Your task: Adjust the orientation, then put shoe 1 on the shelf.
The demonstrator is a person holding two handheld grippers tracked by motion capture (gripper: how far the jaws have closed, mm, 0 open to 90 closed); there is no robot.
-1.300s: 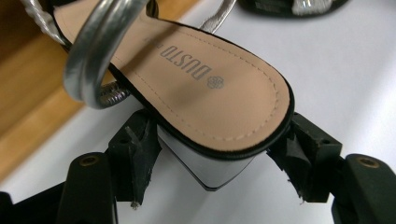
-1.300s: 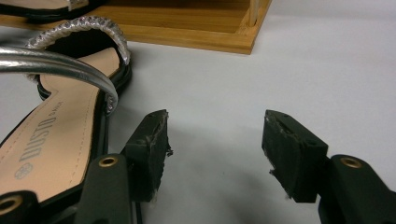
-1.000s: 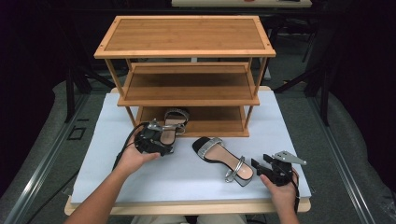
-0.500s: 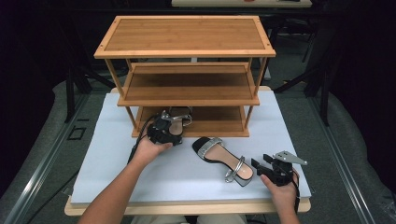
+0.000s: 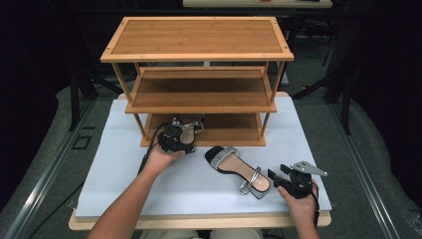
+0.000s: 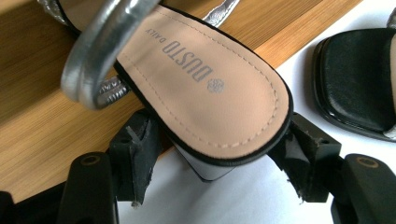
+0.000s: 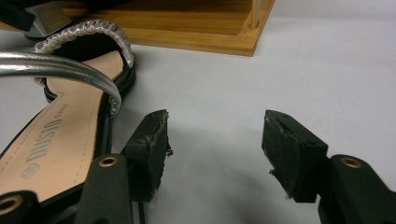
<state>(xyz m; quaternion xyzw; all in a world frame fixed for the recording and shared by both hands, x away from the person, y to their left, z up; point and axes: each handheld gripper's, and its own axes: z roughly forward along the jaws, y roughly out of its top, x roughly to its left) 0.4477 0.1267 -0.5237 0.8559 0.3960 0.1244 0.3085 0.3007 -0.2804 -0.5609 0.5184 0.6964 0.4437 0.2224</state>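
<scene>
Jaws of the left gripper (image 6: 219, 163) clench the heel of a sandal (image 6: 196, 88), whose front lies on the bottom shelf of the wooden rack (image 5: 199, 94). That forearm reaches forward across the white counter (image 5: 114, 174), hand wrapped around the gripper body. By the counter's near right corner, the right gripper (image 7: 215, 154) rests in its hand, jaws spread and empty, just beside the second sandal (image 5: 239, 167) lying flat.

held sandal (image 6: 205, 88) toe cut off at top edge, second sandal (image 7: 60, 126) heel cropped
</scene>
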